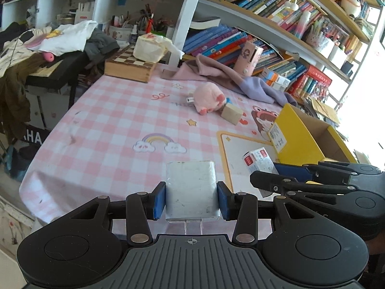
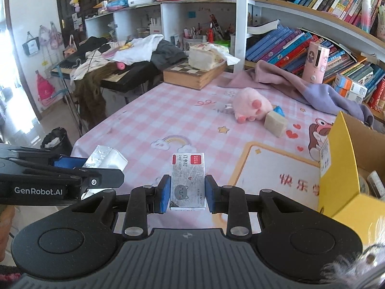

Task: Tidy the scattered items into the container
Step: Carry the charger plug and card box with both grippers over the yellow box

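Note:
My left gripper (image 1: 191, 198) is shut on a white charger block (image 1: 191, 187), held above the pink checked tablecloth (image 1: 115, 130); the right wrist view shows the same block (image 2: 105, 160) at the left. My right gripper (image 2: 187, 191) is shut on a small staple box (image 2: 189, 180) with a red label; that box (image 1: 258, 160) shows beside the left gripper too. The yellow cardboard box (image 1: 298, 132) stands open at the right, close to the right gripper (image 1: 269, 180). A pink plush pig (image 1: 209, 97) and a beige block (image 1: 232, 113) lie farther back on the table.
A purple cloth (image 1: 243, 77) lies along the bookshelf (image 1: 276, 55) at the back right. A wooden chess box (image 1: 130, 65) with a tissue pack (image 1: 149, 48) stands at the back. A pink cylinder (image 1: 249, 59) leans on the books. Clothes cover a keyboard (image 2: 115, 72) off the table's left.

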Demonstrator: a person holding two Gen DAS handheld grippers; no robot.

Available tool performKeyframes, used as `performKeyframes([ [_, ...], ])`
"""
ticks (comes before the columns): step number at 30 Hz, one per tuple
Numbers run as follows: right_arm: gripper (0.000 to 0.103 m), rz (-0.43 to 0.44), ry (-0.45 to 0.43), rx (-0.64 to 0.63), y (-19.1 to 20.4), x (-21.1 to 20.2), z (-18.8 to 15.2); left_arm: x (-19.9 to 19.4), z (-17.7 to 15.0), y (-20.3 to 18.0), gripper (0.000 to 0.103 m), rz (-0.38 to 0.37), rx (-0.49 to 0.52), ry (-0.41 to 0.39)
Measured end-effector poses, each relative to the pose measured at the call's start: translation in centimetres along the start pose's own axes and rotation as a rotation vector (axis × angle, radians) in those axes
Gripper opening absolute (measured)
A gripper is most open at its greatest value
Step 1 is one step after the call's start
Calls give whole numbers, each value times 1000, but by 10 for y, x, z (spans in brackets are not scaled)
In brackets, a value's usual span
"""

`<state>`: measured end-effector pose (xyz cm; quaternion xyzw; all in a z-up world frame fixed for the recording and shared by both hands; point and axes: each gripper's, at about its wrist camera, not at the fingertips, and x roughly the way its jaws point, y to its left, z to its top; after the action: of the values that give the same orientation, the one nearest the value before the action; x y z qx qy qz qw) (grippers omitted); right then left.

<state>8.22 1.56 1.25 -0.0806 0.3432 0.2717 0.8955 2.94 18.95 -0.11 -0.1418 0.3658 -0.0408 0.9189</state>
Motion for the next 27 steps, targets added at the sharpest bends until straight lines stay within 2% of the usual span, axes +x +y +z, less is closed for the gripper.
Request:
performKeyframes([
  [11,28,-56,22,40,8,-38,-36,-16,-25,-16,42,-73,33,25],
  [27,28,-189,73,169,-23,-79,-82,3,-42,-70,42,-220,155,119],
])
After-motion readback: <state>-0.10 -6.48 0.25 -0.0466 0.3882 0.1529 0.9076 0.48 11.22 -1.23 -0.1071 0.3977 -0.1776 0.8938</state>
